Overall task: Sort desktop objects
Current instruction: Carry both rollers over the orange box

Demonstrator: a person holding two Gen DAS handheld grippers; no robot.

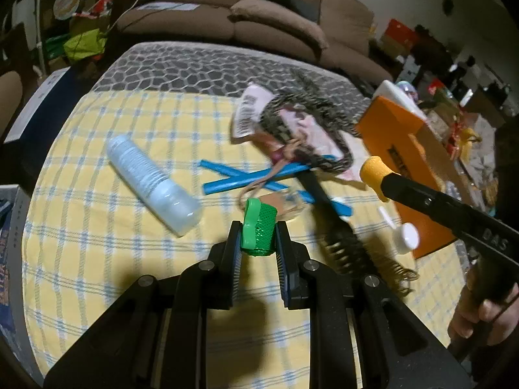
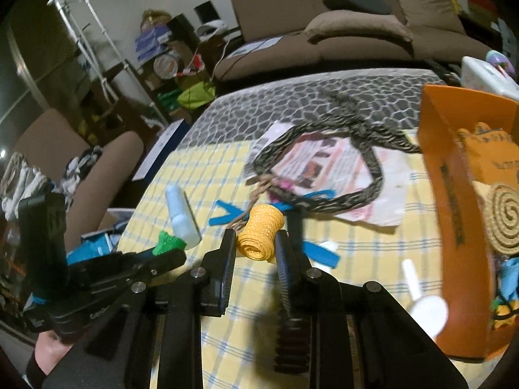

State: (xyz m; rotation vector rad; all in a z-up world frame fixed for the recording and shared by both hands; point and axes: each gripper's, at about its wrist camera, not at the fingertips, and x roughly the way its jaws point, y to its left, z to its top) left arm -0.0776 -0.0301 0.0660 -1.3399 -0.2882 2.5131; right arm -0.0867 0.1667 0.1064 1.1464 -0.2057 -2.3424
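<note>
Item: left gripper (image 1: pixel 258 233) — clamped on a green mesh roll (image 1: pixel 259 230), a short knurled cylinder with a glossy green flap at one end, held clear above the yellow checked cloth (image 1: pixel 129 259). Item: right gripper (image 2: pixel 256 238) — closed on an orange mesh roll (image 2: pixel 259 231), tightly wound so the end shows a spiral, likewise lifted off the cloth. Destination, by judgement: the orange cardboard box (image 2: pixel 447 194) at the table's right edge, which already holds a coiled tan spiral (image 2: pixel 504 220) and other small pieces. To do the carry well, each roll should be brought over the box's open top before the grip is let go; both are light, springy mesh and could squirm out if squeezed off-centre, so the pads are best kept square across the cylinder. Remaining on the cloth: a pale blue ribbed bottle (image 1: pixel 149 181) lying on its side, crossed blue strips (image 1: pixel 246 178), a black-and-white braided cord (image 2: pixel 324 168) looped over printed paper, a black bristled brush (image 1: pixel 343 243), and a white plastic scoop (image 2: pixel 425 308) just beside the box.
</note>
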